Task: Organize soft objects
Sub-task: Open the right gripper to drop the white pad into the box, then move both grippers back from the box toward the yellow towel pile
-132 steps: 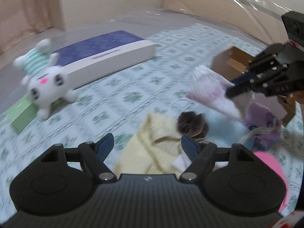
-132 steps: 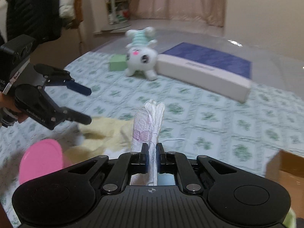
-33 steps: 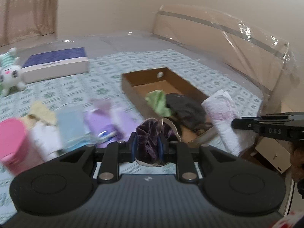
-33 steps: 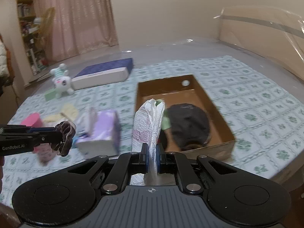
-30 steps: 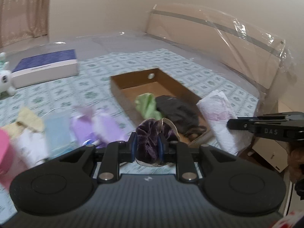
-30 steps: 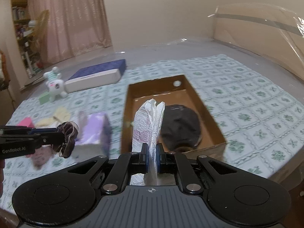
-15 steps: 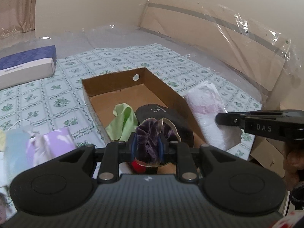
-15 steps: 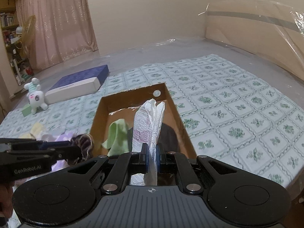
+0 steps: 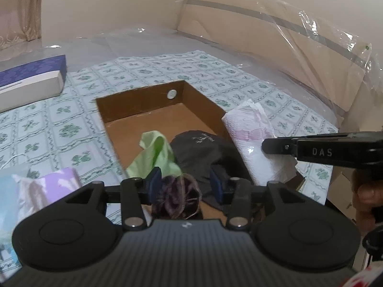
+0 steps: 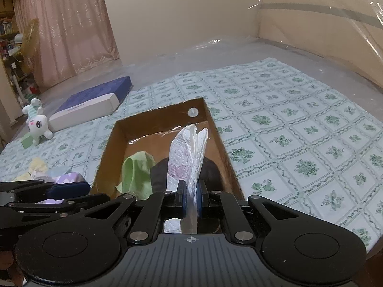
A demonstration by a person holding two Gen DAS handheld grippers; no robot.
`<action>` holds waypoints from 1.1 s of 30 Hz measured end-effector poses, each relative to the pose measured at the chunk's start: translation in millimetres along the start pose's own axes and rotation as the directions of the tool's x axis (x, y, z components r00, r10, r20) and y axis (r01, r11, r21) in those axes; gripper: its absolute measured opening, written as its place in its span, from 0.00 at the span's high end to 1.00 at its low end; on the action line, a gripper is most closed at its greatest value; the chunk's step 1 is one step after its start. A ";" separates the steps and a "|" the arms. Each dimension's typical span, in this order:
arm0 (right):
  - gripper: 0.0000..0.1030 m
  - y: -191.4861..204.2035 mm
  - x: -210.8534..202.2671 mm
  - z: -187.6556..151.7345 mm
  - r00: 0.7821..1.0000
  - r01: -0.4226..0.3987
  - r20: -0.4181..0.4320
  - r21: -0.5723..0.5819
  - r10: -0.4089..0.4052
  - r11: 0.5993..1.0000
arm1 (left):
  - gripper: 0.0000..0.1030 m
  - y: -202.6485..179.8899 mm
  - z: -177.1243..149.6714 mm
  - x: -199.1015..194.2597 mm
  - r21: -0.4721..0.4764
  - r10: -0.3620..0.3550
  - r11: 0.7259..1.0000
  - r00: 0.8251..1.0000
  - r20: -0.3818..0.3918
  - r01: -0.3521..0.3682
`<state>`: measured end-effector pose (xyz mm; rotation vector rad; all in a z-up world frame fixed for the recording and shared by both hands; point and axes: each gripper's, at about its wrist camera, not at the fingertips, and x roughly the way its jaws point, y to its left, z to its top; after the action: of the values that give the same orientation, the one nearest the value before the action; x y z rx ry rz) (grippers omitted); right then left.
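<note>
Left hand-held gripper [image 9: 186,184] opening, scrunchie [image 9: 176,195] between

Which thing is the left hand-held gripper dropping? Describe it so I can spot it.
Find the brown cardboard box on the green-patterned sheet. At its near end, between the opening jaws of the left hand-held gripper, sits a dark purple velvety scrunchie, smaller and fuzzier than the green cloth beside it.

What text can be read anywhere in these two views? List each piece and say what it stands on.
"DAS" – raised letters on the side of the right gripper, seen from the left wrist.
A small white logo with tiny lettering on the black garment in the cardboard box: too small to read.
A thin dark line on the side of the navy and white box: too small to read.
No other text is legible.
</note>
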<state>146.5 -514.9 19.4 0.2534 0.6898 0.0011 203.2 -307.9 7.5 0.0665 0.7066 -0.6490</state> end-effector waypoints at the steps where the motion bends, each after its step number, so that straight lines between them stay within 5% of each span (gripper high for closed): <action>1: 0.92 0.4 1.2 -0.6 1.000 -0.006 -0.002 0.005 0.006 1.000 | 0.61 1.8 -1.2 -2.4 -0.002 0.005 1.000 1.000 0.001 -0.005; 5: 0.89 -0.4 6.1 -1.7 0.999 -0.039 -0.007 0.035 0.039 0.999 | 0.61 8.8 -7.3 -16.6 -0.006 0.025 1.000 1.000 0.013 -0.025; 7: 0.73 -1.4 7.7 -1.3 0.999 -0.035 -0.008 0.045 0.035 0.998 | 0.61 10.6 -9.5 -24.0 -0.005 0.035 0.999 0.999 0.019 -0.035; 9: 0.47 -1.9 4.4 -2.4 1.000 -0.022 0.007 0.054 0.022 0.998 | 0.58 12.5 -10.6 -31.2 -0.006 0.040 0.999 0.999 0.023 -0.040; 19: 0.45 21.8 -37.2 -26.0 0.999 0.042 0.024 0.020 -0.043 0.999 | 0.47 15.1 -27.3 -73.0 -0.021 0.064 0.998 0.997 0.048 -0.063; 33: 0.44 91.6 -90.9 -83.6 0.999 0.004 0.032 0.005 -0.004 1.000 | 0.28 31.0 -80.7 -154.7 -0.062 0.128 0.990 0.990 0.055 -0.124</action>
<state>31.2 -414.4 35.8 0.2564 0.6582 -0.0088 85.2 -179.1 37.1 0.0379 0.6584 -0.5069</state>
